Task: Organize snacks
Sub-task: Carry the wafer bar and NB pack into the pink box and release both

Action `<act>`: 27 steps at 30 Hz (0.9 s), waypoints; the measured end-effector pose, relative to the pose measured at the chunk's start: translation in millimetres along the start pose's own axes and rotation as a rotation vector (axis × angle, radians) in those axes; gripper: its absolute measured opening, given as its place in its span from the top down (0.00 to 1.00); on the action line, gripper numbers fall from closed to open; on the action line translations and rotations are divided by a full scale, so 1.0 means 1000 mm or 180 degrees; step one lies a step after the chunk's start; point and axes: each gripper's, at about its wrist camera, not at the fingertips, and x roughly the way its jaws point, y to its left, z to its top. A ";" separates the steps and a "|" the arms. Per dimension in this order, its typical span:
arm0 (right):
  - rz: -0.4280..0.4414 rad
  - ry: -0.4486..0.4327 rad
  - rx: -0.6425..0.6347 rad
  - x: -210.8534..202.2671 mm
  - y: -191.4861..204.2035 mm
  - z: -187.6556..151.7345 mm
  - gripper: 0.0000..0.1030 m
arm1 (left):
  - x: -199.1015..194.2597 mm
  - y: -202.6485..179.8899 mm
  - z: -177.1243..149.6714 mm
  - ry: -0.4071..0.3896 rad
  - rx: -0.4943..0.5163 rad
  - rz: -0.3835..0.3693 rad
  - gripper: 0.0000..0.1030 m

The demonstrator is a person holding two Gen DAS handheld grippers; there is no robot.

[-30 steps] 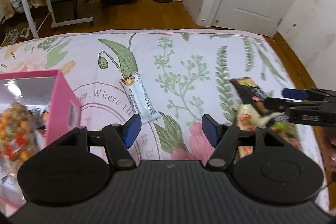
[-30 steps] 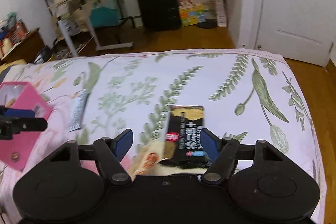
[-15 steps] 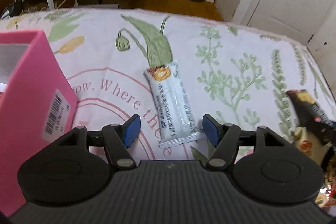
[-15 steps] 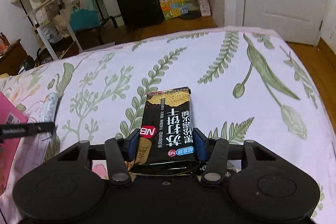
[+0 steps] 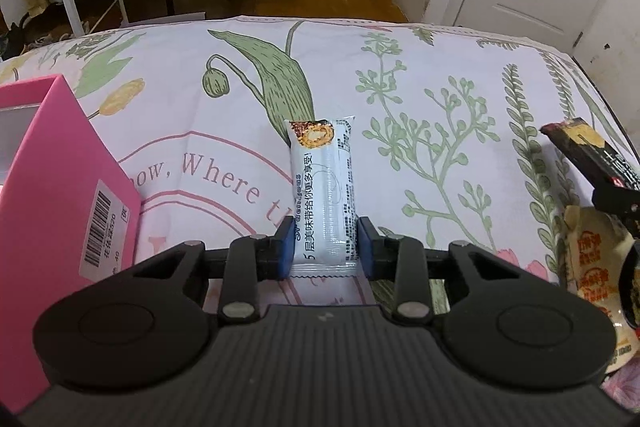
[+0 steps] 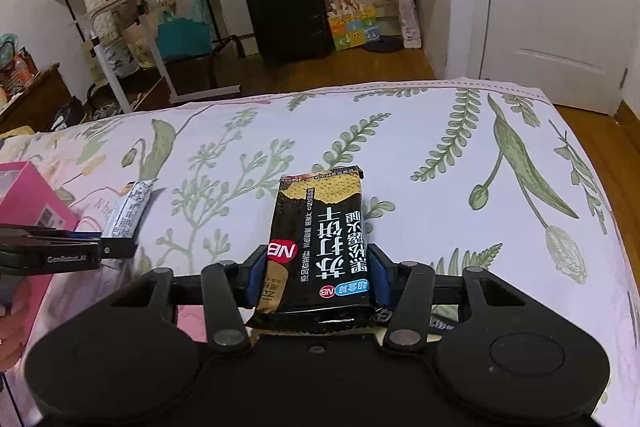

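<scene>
The left gripper (image 5: 325,247) has its blue pads pressed against the near end of a white wafer bar packet (image 5: 323,187), which lies lengthwise on the floral bedsheet (image 5: 440,67). The right gripper (image 6: 316,277) is clamped on the near end of a black soda-cracker packet (image 6: 324,239), whose far end tilts up off the sheet. The pink box (image 5: 52,187) stands at the left, just beside the left gripper, and is probably where both go.

To carry well, lift each packet straight up before swinging left; both are pinched at one end only, so the free ends will likely droop. A cream snack pouch (image 5: 596,259) at the right edge is partly covered and cut off. The box's inside is barely visible from either view.
</scene>
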 end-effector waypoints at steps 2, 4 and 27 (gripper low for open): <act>-0.0004 0.0050 -0.0017 -0.001 0.004 -0.001 0.46 | -0.005 -0.002 -0.001 -0.0005 0.0024 -0.0016 0.70; -0.0037 0.0113 -0.0025 -0.001 0.009 -0.002 0.46 | -0.011 -0.005 -0.002 -0.0009 0.0041 -0.0033 0.70; 0.0367 0.0347 0.0137 -0.070 0.051 -0.024 0.46 | -0.126 0.002 -0.048 0.0445 0.0021 -0.0495 0.70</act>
